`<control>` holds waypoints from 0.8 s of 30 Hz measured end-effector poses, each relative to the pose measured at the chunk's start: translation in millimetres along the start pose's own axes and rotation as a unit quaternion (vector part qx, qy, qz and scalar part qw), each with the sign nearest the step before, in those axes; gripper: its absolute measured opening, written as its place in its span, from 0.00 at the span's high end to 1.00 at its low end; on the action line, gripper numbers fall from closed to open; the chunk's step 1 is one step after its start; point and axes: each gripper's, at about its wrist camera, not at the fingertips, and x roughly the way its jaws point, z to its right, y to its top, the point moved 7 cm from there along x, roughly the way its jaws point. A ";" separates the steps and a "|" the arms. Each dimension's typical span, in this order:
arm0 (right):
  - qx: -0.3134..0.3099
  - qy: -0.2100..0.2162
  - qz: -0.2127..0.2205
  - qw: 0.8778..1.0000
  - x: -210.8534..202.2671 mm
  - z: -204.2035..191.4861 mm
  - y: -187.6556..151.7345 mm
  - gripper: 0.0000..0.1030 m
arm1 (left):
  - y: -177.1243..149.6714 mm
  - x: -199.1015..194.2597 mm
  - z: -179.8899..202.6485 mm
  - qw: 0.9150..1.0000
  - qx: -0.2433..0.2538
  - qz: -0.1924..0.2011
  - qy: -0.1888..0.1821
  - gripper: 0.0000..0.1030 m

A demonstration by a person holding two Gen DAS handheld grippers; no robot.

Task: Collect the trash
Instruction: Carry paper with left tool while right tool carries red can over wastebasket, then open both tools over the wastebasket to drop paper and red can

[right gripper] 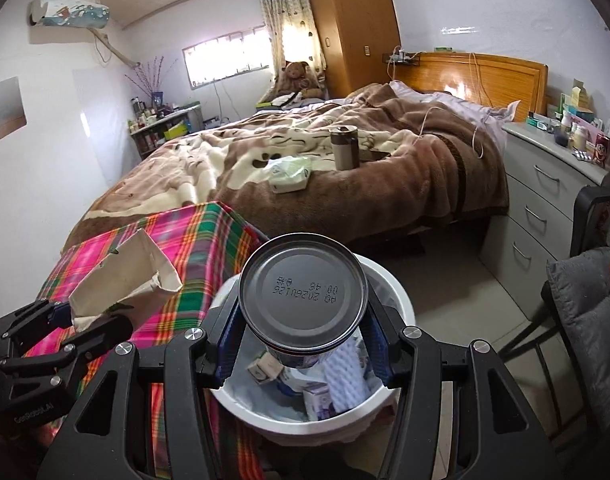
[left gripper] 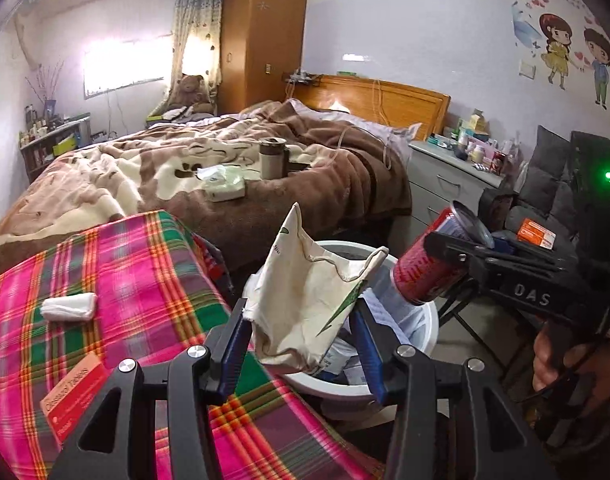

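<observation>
Right wrist view: my right gripper (right gripper: 301, 346) is pinching a can (right gripper: 303, 294) across its body, base end toward the lens, right over the white bin (right gripper: 401, 300). Left gripper (left gripper: 301, 344) grips a crumpled cream paper bag (left gripper: 309, 300) between its blue pads (left gripper: 235, 350), half spread, at the bin's near rim beside the plaid cloth (left gripper: 145, 280).

Risks as I judge them:
- Bag is light and floppy and overhangs the rim; let go here, it could snag on the rim or slide onto the plaid cloth.
- Both loads crowd one opening; can and bag could collide on the drop.
- Bin already holds cartons; the can could bounce or tip it.

Wadded tissue (left gripper: 69, 306) and orange box (left gripper: 75, 396) wait on the cloth.
</observation>
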 end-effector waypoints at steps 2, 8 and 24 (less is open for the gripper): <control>0.002 -0.003 -0.005 1.000 2.8 3.4 -1.6 0.47 | 0.6 7.0 4.8 1.000 0.006 -0.004 0.002 0.51; 0.002 -0.011 -0.020 1.000 12.2 11.3 -3.8 0.47 | 4.3 20.9 10.7 1.000 0.004 -0.002 -0.003 0.51; 0.006 -0.030 -0.019 0.999 10.0 20.7 -4.5 0.38 | -0.1 23.9 10.6 1.000 -0.007 -0.008 -0.015 0.39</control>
